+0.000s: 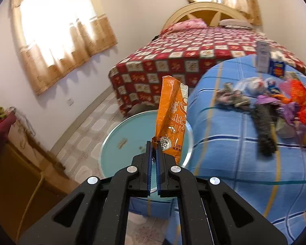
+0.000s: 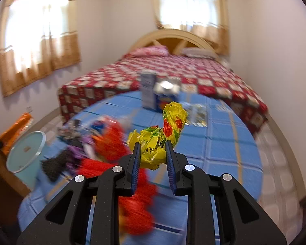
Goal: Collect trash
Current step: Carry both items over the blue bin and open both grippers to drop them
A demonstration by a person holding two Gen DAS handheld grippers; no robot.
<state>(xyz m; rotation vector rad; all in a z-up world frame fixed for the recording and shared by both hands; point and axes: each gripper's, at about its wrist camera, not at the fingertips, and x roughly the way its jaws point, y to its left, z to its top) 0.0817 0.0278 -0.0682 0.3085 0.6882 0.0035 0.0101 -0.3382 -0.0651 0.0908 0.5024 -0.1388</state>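
Two featherweight crinkly catches: left gripper [image 1: 154,143] clenched on long orange foil wrapper [image 1: 170,114] by its bottom corner, above pale-blue round bin [image 1: 120,134]; right gripper [image 2: 153,146] seemingly grasping crumpled yellow plastic wrapper [image 2: 163,134] above blue-clothed counter [image 2: 214,147]. Slippery, so pinch deep.

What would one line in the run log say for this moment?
left tongs: shut on orange wrapper above teal bin | right tongs: shut on yellow wrapper over blue tablecloth

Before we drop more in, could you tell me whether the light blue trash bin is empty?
Cannot tell fully: the bin shows only small brown specks inside, and the orange wrapper hides part.
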